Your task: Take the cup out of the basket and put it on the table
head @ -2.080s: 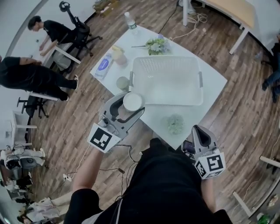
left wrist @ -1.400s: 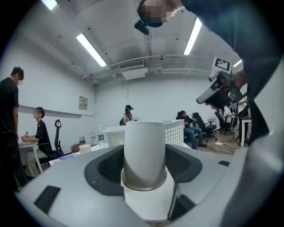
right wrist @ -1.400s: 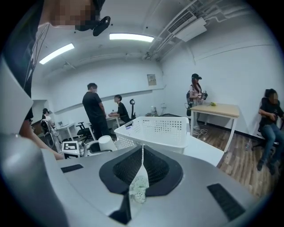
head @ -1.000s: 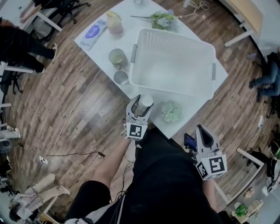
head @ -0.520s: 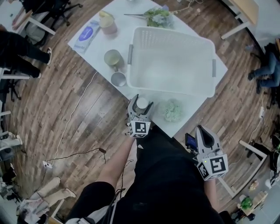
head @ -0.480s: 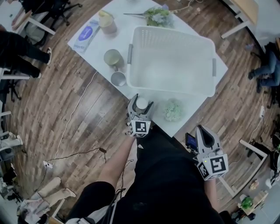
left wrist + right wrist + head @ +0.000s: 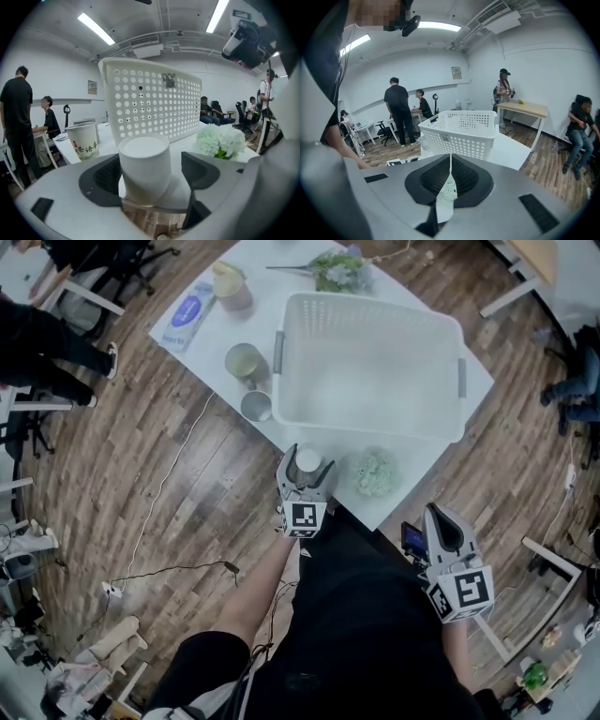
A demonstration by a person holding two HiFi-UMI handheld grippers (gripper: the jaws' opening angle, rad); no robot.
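cup (image 7: 144,164): white, smooth and matt; paper or plastic cannot be told.
basket (image 7: 375,298): white plastic with a slight sheen, walls pierced with round holes.
desk (image 7: 272,292): white top, smooth, flat finish.
floor (image 7: 141,474): brown wood-look planks, grained.
paper cup (image 7: 83,140): off-white matt paper, printed with dark characters, left of the basket.
small cup (image 7: 255,406): grey, with a metallic-looking gleam.
flower ball (image 7: 220,140): pale greenish white, soft cloth-like petals.
left hand-held gripper (image 7: 152,171): grey matt plastic shell, dark ribbed pads.
right hand-held gripper (image 7: 449,180): grey matt shell, dark textured pads.
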